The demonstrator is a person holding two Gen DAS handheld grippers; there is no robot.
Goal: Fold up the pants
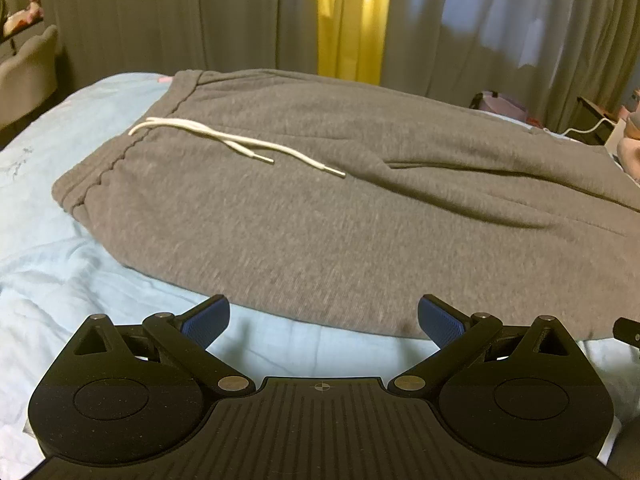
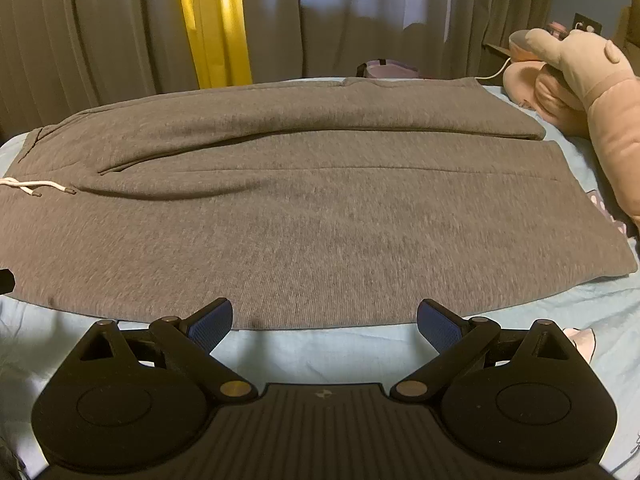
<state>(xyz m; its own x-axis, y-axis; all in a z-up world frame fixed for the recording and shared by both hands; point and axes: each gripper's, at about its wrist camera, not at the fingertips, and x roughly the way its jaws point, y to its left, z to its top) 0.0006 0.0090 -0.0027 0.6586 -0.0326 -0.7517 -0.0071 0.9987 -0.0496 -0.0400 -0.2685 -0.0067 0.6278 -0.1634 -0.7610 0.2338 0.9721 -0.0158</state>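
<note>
Grey pants point(image 2: 304, 216) lie flat on a light-blue bedsheet point(image 1: 60, 280) before grey curtains point(image 1: 160, 20), both hand-held grippers gaping, empty

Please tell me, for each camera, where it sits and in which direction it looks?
Left wrist: on the left gripper, looks down over the pants' waistband end with the drawstring; open jaws show.
Right wrist: on the right gripper, looks down over the legs, plush toy alongside; open jaws show.
Shared: pants, drawstring, blue bedsheet, curtains.
</note>
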